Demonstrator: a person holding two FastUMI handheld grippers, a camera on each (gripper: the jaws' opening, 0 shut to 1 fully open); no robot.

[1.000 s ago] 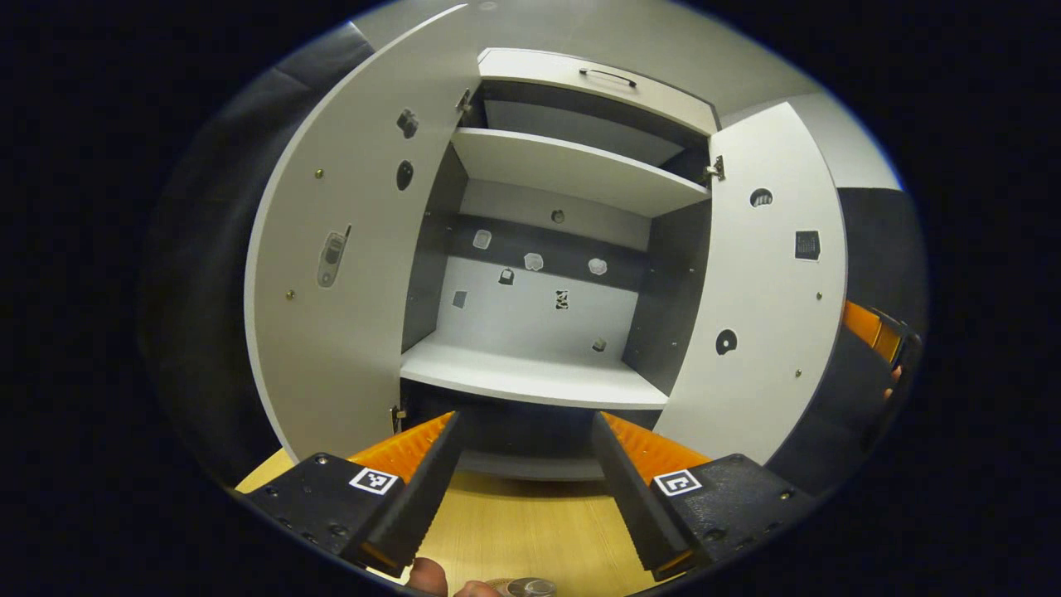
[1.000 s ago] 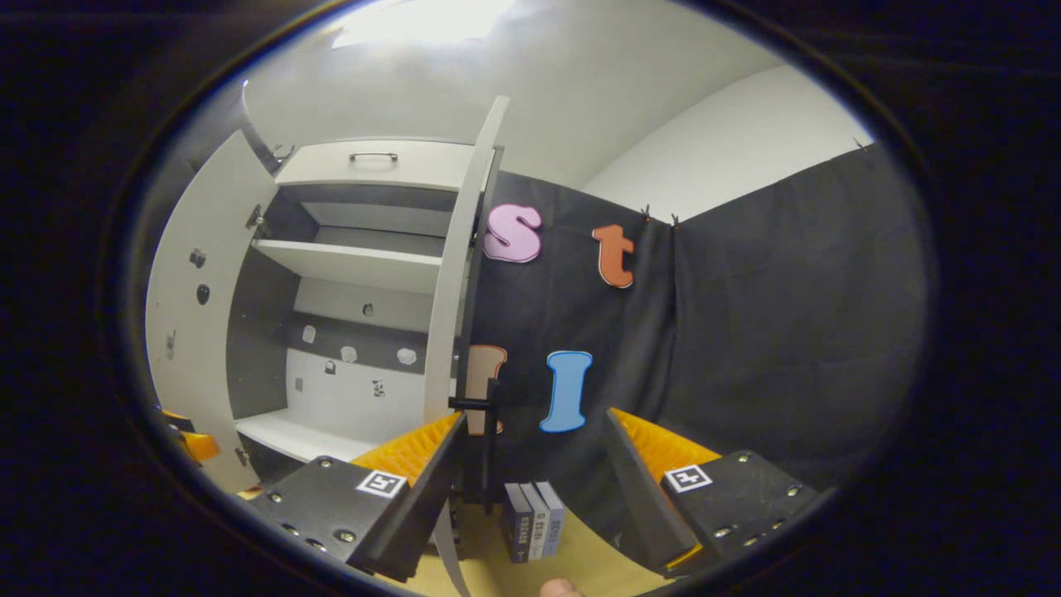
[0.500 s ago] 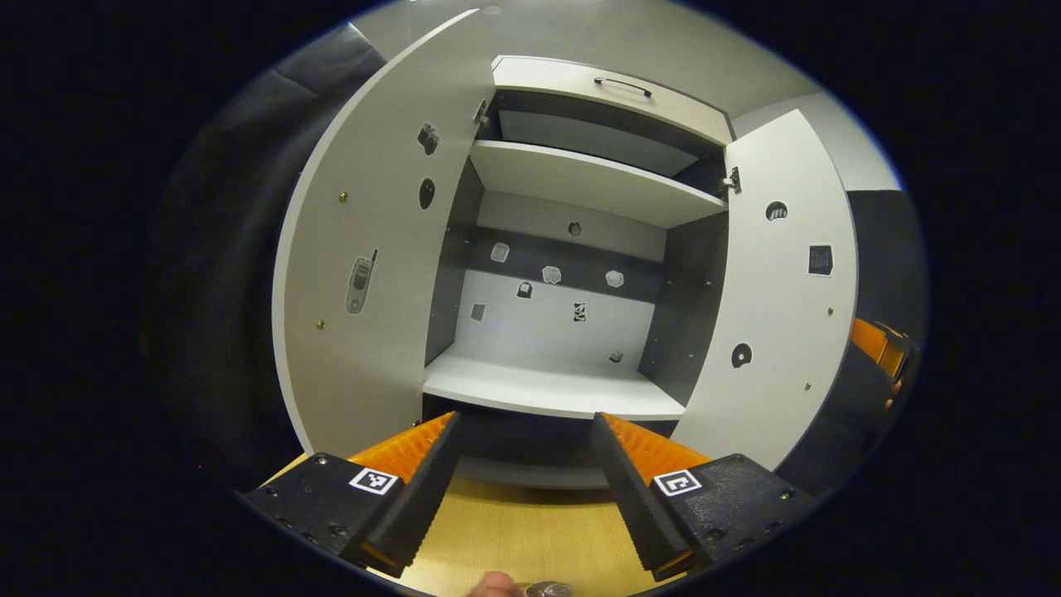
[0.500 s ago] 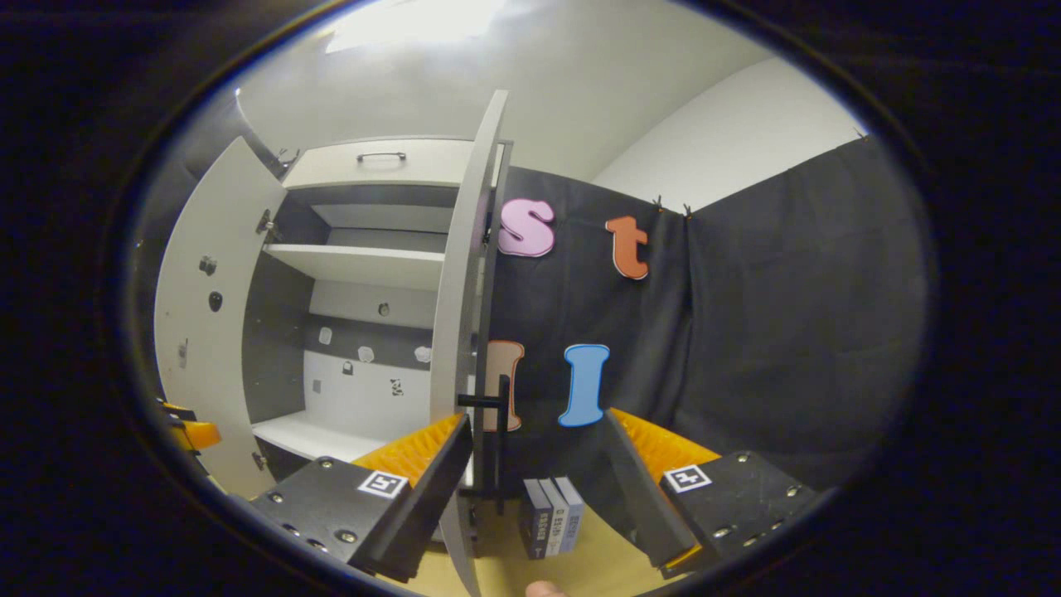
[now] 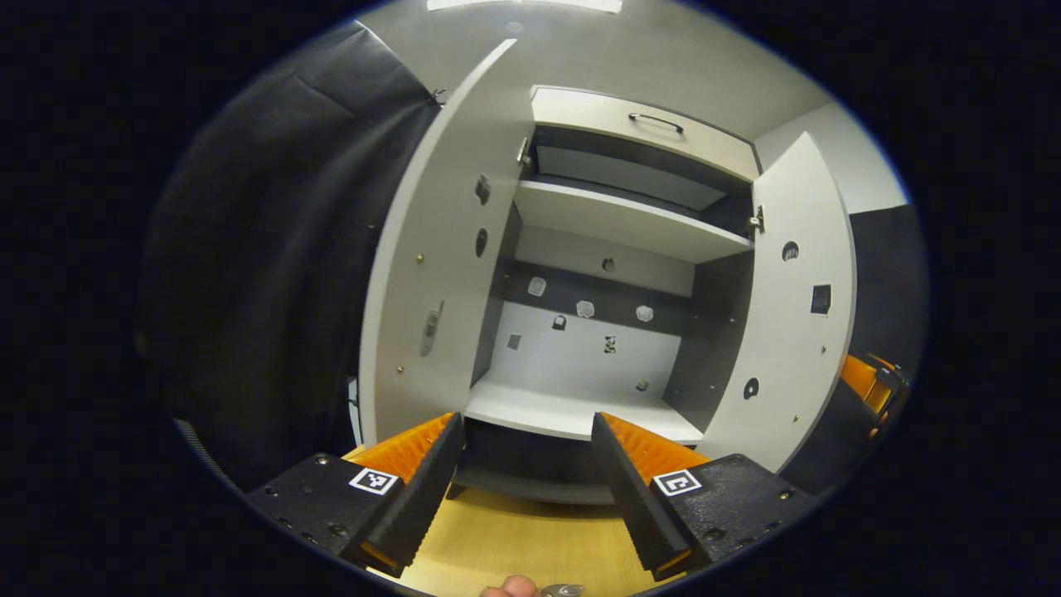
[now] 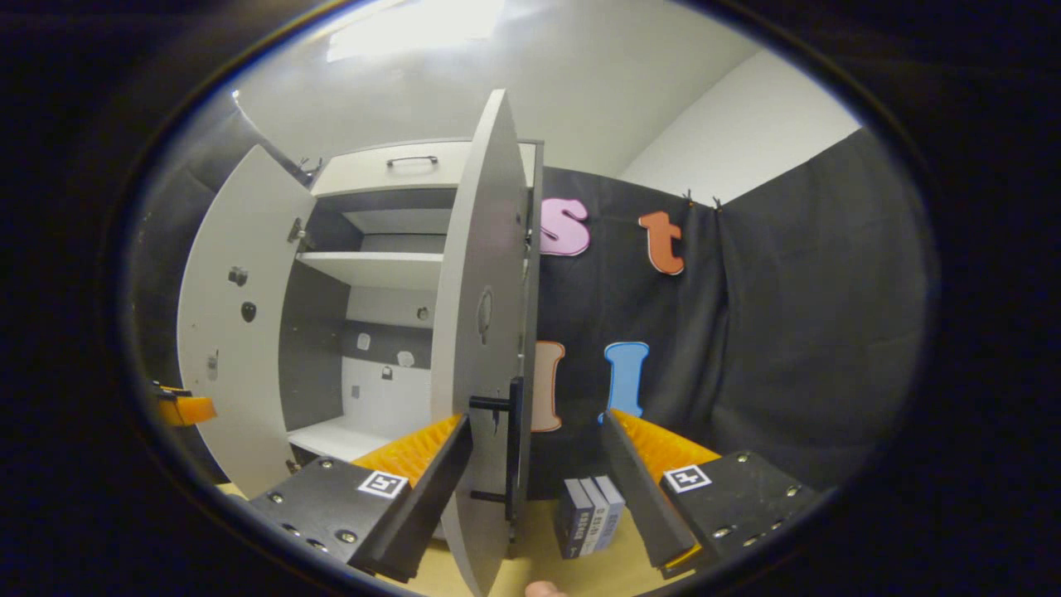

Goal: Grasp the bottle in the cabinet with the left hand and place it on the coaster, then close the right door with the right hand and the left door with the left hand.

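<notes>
White cabinet (image 5: pixel 580 398), both doors open.
Right claw (image 6: pixel 535 489), spread, nears right door (image 6: pixel 481 348): stiff, light; push beside its handle (image 6: pixel 512 448).

- A wooden bench (image 5: pixel 514 539) with a pale grain runs along the bottom of the left gripper view.
- Three small books (image 6: pixel 590 514) stand upright side by side on the bench, against the black cloth wall (image 6: pixel 787 332).
- A bright ceiling light (image 6: pixel 414 21) glows overhead.
</notes>
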